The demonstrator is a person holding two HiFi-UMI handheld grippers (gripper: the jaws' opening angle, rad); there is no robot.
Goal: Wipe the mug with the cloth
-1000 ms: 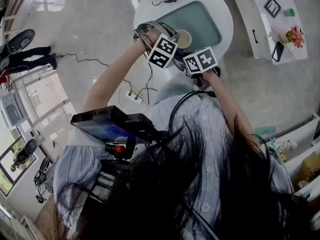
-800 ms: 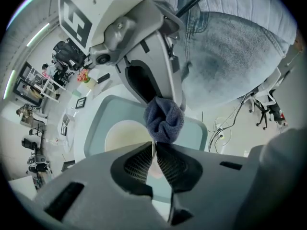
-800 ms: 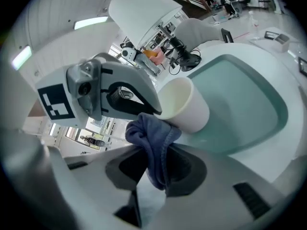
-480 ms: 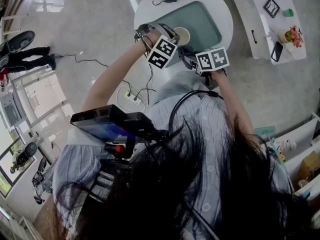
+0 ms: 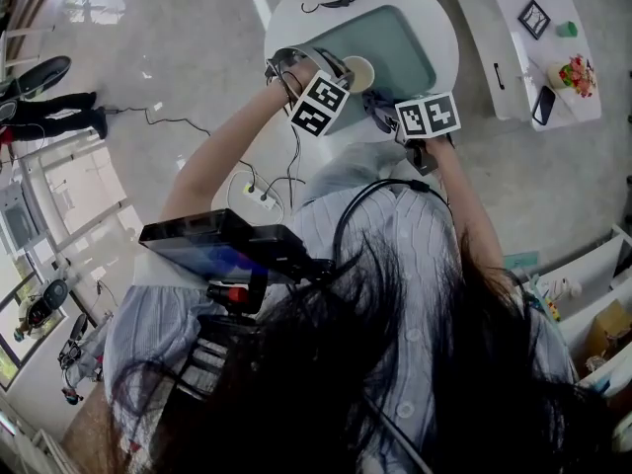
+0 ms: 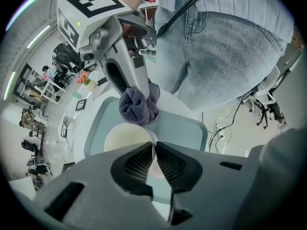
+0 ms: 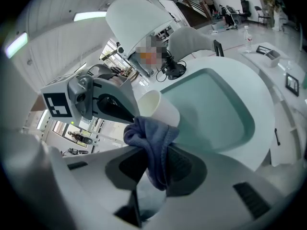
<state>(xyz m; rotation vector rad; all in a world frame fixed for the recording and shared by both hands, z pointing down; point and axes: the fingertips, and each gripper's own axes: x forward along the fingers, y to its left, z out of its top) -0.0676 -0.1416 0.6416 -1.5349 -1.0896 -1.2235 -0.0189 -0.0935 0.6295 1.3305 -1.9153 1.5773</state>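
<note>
A cream mug (image 5: 361, 72) hangs over the teal tray (image 5: 400, 39) of a round white table. My left gripper (image 6: 154, 148) is shut on the mug's (image 6: 125, 139) thin rim; its marker cube (image 5: 320, 103) shows in the head view. My right gripper (image 7: 158, 163) is shut on a bunched purple-blue cloth (image 7: 152, 139). The cloth (image 6: 139, 107) rests against the outside of the mug (image 7: 159, 108) near the rim. In the head view the right gripper's cube (image 5: 428, 115) sits just right of the mug, and both sets of jaws are mostly hidden there.
A power strip (image 5: 263, 195) with cables lies on the floor by the table's base. A white side counter (image 5: 538, 38) at the upper right carries a phone, a picture frame and flowers. A white chair back (image 7: 140, 18) stands behind the table.
My right gripper has shifted to the right with the cloth, away from the left gripper's cube. The left gripper and mug have stayed nearly still.
</note>
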